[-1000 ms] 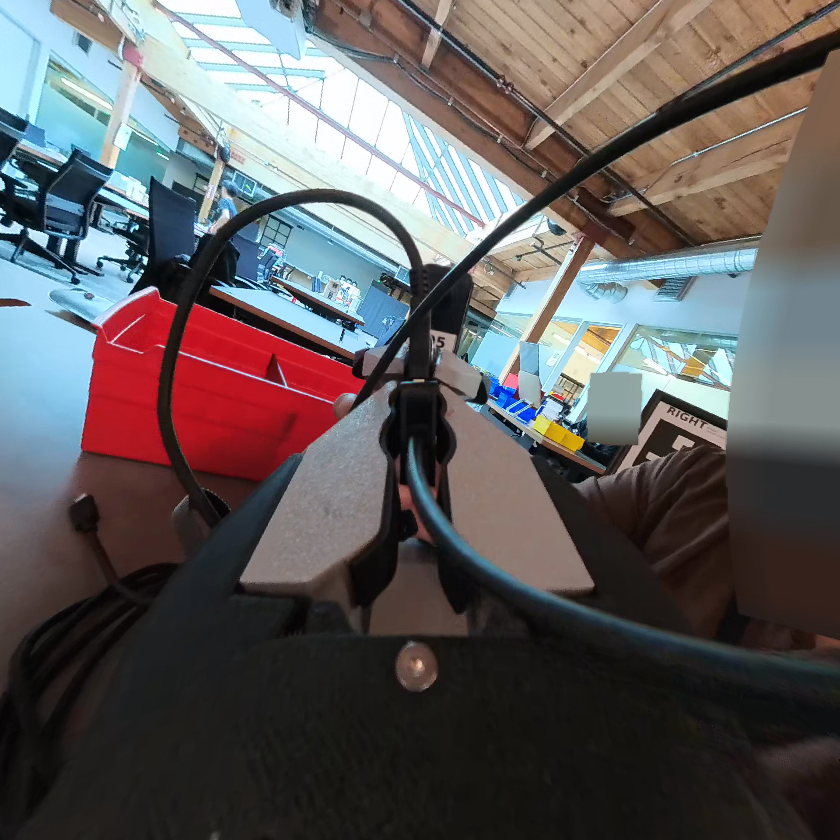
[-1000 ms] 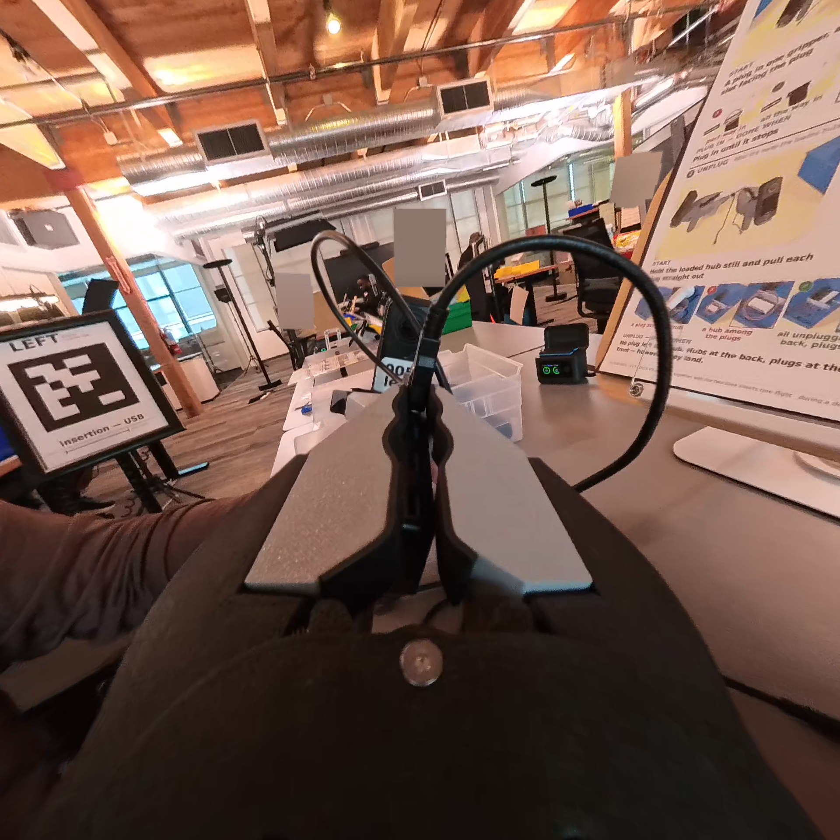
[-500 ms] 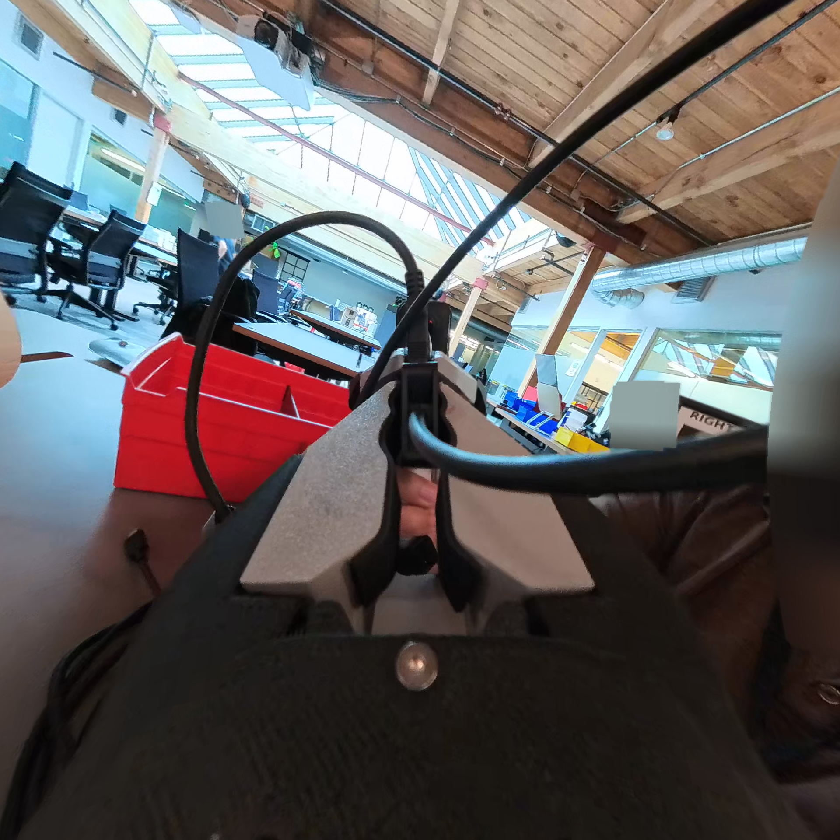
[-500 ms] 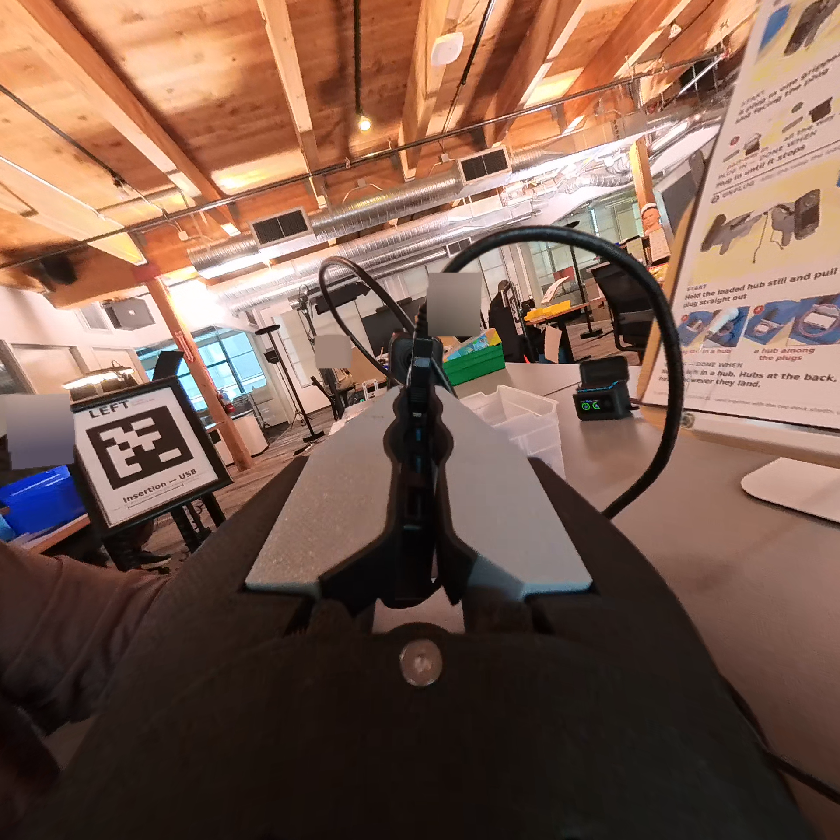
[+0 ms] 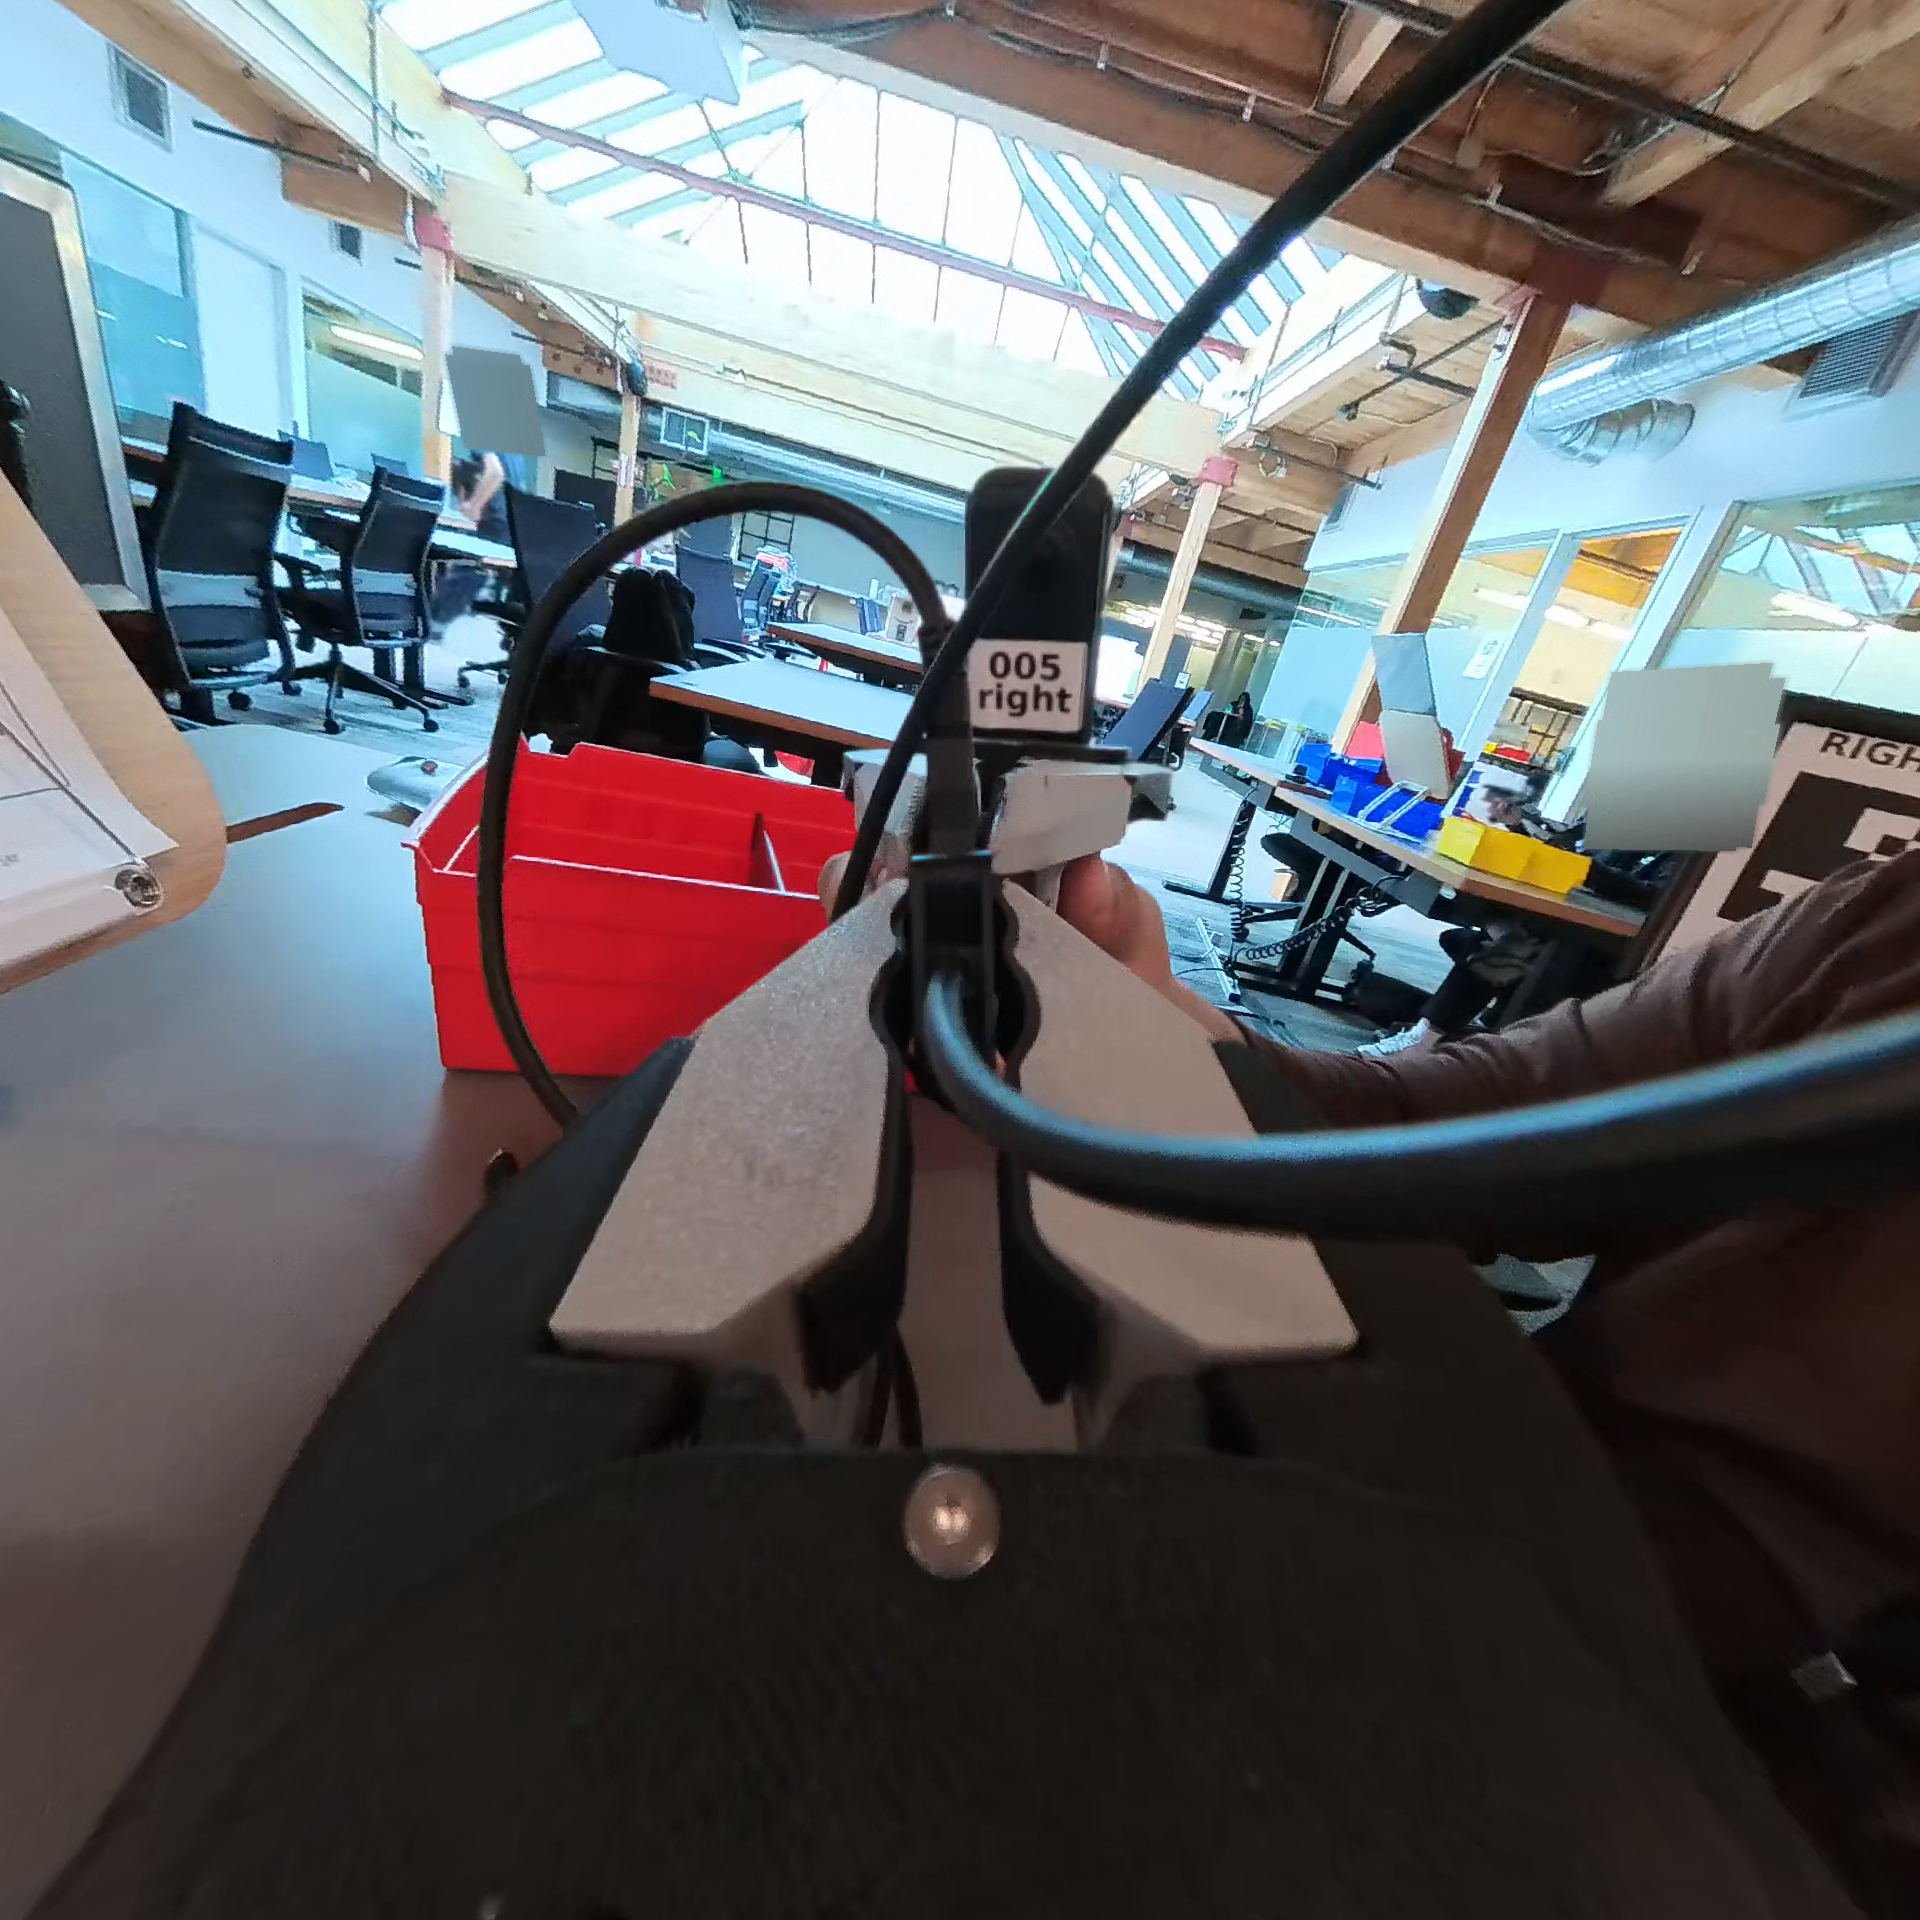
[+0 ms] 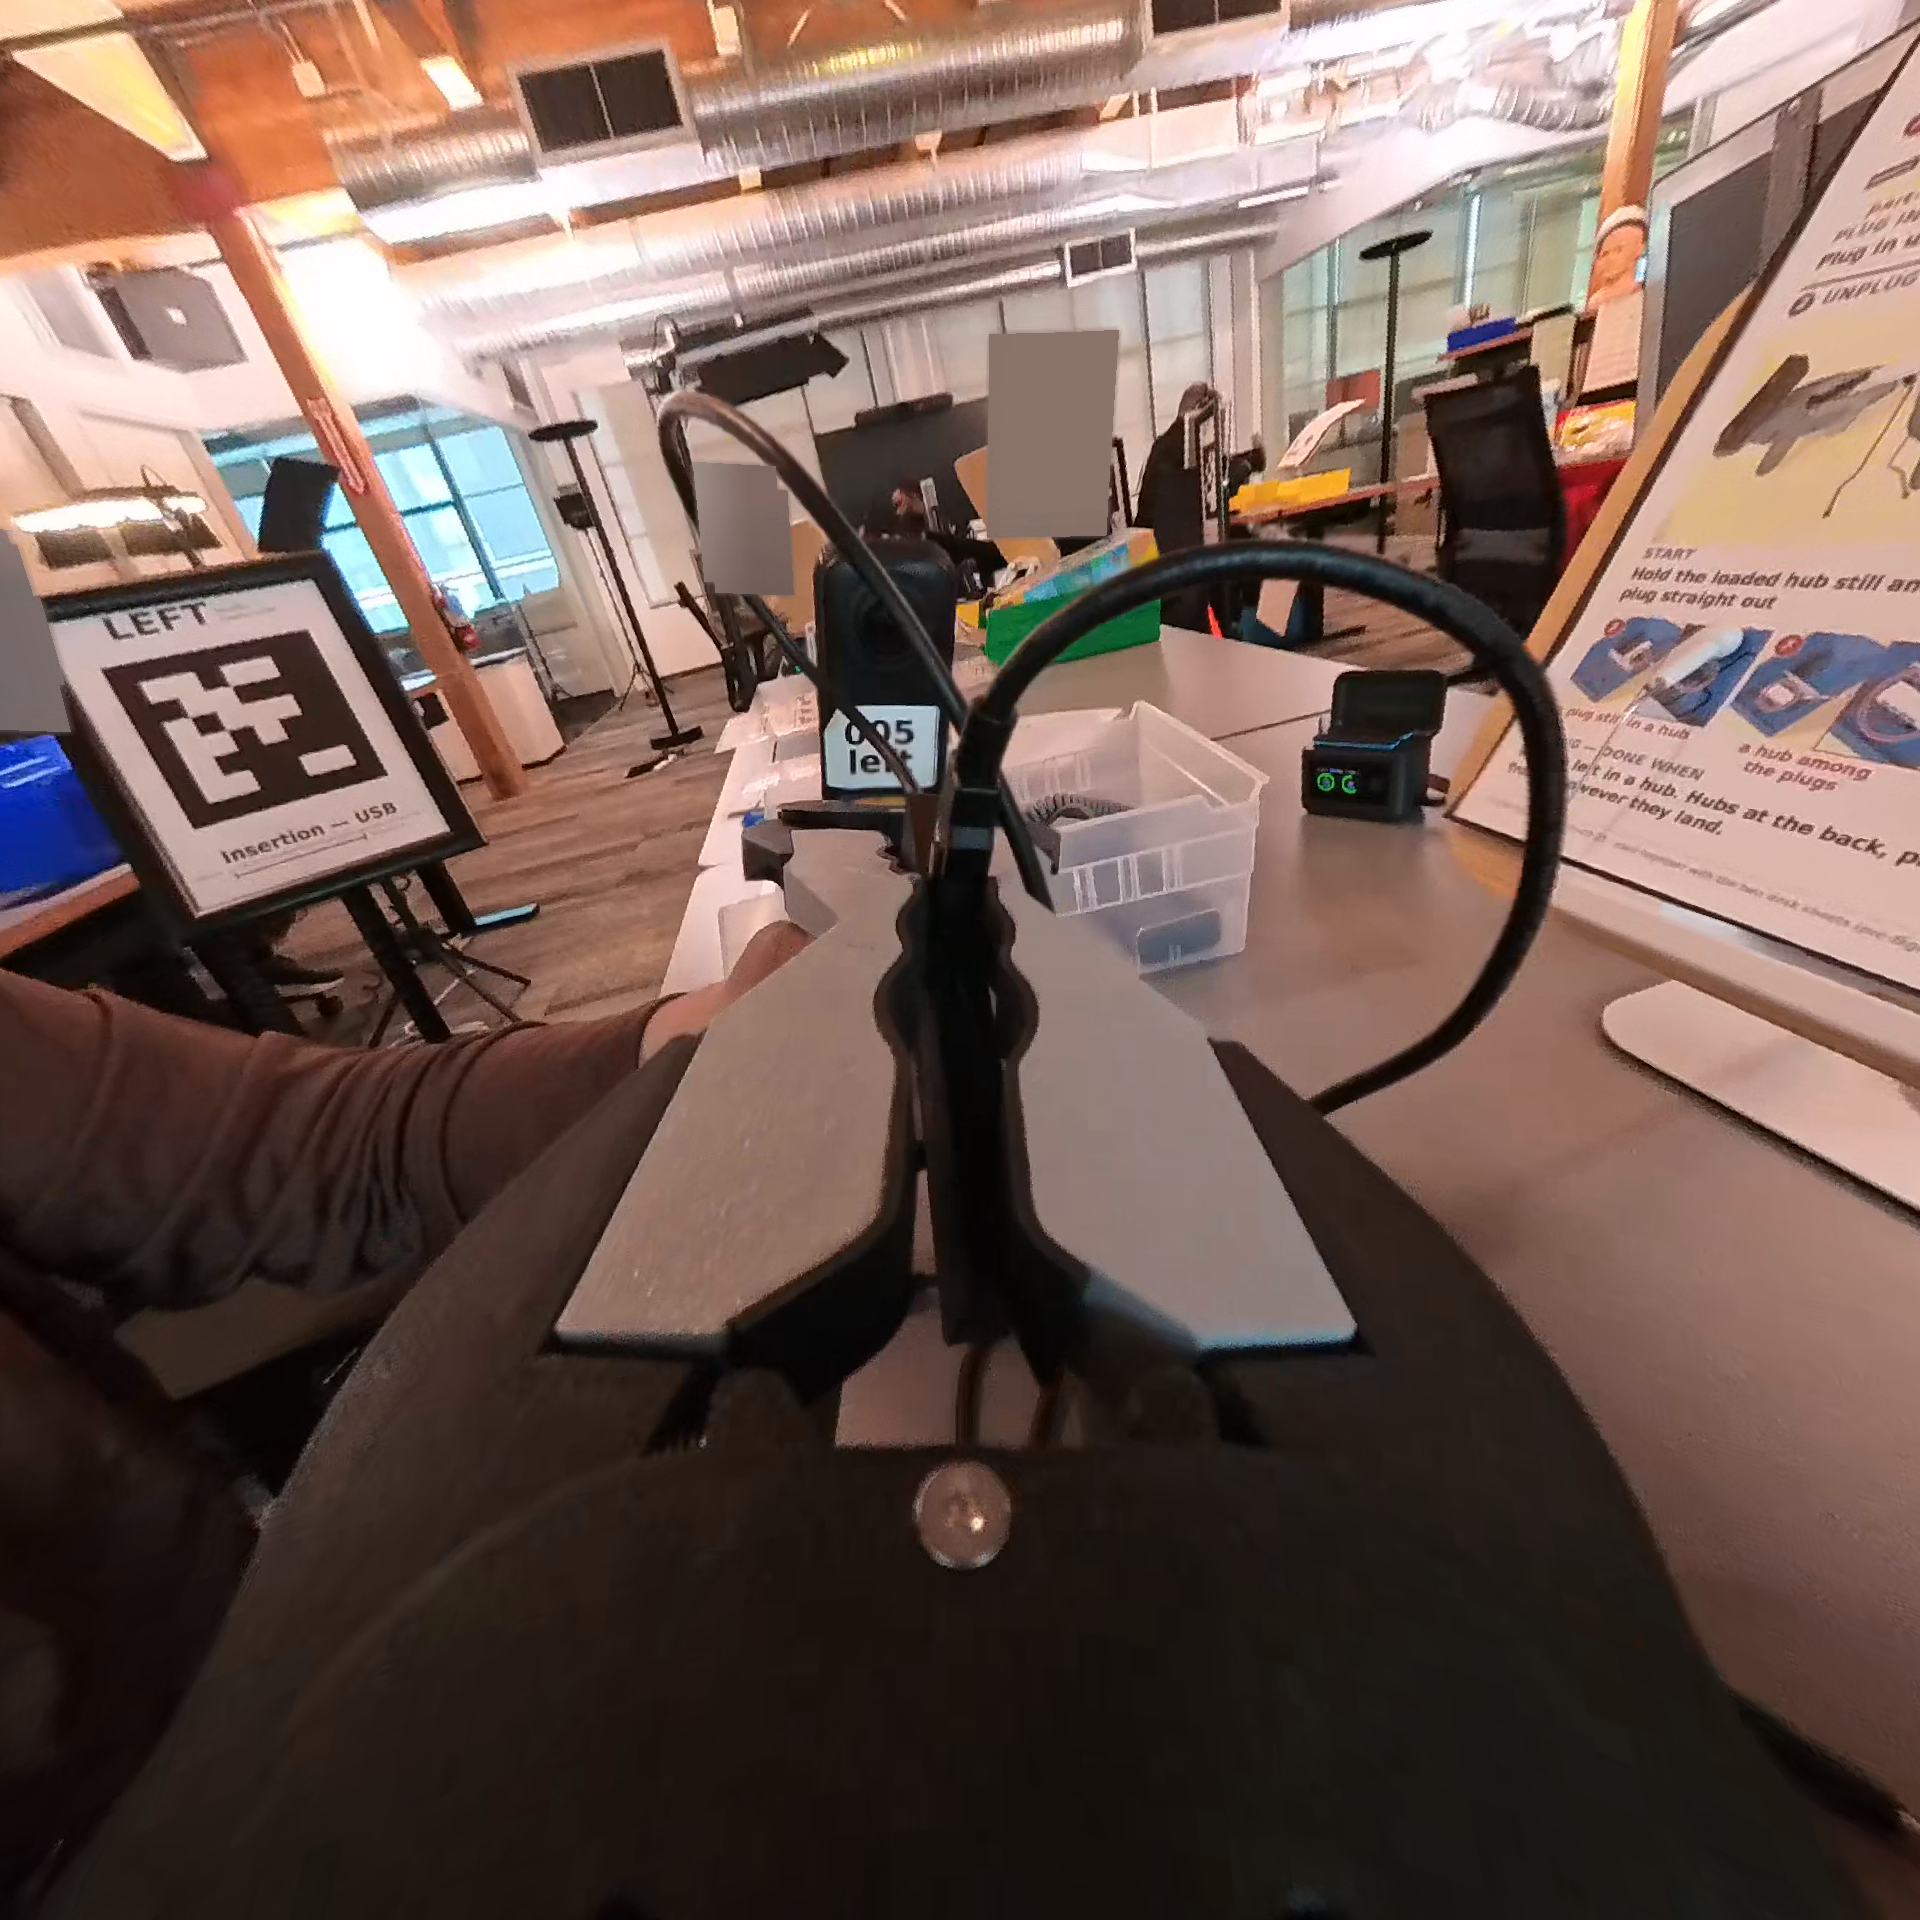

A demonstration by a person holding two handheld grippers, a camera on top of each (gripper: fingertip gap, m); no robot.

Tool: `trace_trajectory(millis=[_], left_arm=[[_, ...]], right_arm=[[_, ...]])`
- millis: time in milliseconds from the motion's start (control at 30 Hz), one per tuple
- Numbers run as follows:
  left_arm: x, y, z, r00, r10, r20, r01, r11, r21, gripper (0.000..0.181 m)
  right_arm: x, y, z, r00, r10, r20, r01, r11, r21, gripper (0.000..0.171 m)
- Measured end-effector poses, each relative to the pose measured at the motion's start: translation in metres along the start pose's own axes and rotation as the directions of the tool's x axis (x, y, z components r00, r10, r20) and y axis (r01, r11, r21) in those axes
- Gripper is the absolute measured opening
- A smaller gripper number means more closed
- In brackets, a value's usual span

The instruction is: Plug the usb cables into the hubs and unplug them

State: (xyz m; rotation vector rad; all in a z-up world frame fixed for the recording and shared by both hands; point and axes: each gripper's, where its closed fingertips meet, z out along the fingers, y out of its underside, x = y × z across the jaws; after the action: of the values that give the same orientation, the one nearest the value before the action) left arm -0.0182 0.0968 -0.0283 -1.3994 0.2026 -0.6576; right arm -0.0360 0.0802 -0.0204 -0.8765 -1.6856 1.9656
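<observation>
My left gripper (image 5: 951, 909) is shut on a black USB plug (image 5: 950, 805). Its cable (image 5: 1351, 1174) leaves between the fingers and curves right. My right gripper (image 6: 956, 883) is shut on a thin black USB hub (image 6: 961, 1091), seen edge-on between the fingers. The two grippers face each other tip to tip above the table (image 5: 208, 1143). The right gripper also shows in the left wrist view (image 5: 1060, 810). A black cable loop (image 6: 1527, 727) arcs from the joint down to the table. I cannot tell how deep the plug sits in the hub.
A red bin (image 5: 623, 935) stands behind the grippers. A clear bin (image 6: 1143, 831), a small black case (image 6: 1371, 758) and an instruction board (image 6: 1766, 623) are on the table. A marker sign on an easel (image 6: 249, 727) stands off the table. A sleeved arm (image 6: 260, 1122) holds the left gripper. The grippers are tip to tip, or close to it.
Both grippers stay shut and tip to tip. Both views have swung down from the ceiling toward the table. The instruction board has come into the left wrist view.
</observation>
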Motion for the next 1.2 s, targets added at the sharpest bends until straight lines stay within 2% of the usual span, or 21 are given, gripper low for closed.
trace_trajectory(millis=[267, 433, 567, 833, 933, 1200], left_arm=[[-0.002, 0.011, 0.007, 1.0, 0.008, 0.005, -0.008, 0.999, -0.041, 0.009], [-0.004, 0.016, 0.01, 0.999, 0.047, 0.027, -0.046, 0.998, -0.048, 0.008], [-0.004, 0.02, 0.008, 0.998, 0.057, 0.036, -0.053, 0.994, -0.093, 0.009], [-0.004, 0.001, 0.004, 0.989, -0.141, -0.048, 0.144, 0.988, 0.064, 0.01], [-0.007, -0.007, 0.002, 0.984, -0.171, -0.049, 0.175, 0.978, 0.112, 0.01], [-0.007, -0.026, -0.01, 0.976, -0.203, -0.076, 0.215, 0.956, 0.201, 0.01]], right_arm=[[0.003, 0.009, -0.01, 1.0, -0.03, -0.01, 0.028, 0.993, -0.114, 0.007], [0.003, 0.013, -0.015, 1.0, -0.007, 0.012, 0.008, 0.991, -0.135, 0.006], [0.003, 0.016, -0.013, 0.998, -0.059, -0.009, 0.057, 0.986, -0.156, 0.007], [0.006, -0.002, -0.003, 0.995, 0.085, -0.048, -0.084, 0.996, 0.037, 0.005], [0.01, -0.009, 0.001, 0.989, 0.139, -0.056, -0.132, 0.985, 0.11, 0.005], [0.01, -0.026, 0.015, 0.985, 0.157, -0.065, -0.14, 0.965, 0.22, 0.004]])
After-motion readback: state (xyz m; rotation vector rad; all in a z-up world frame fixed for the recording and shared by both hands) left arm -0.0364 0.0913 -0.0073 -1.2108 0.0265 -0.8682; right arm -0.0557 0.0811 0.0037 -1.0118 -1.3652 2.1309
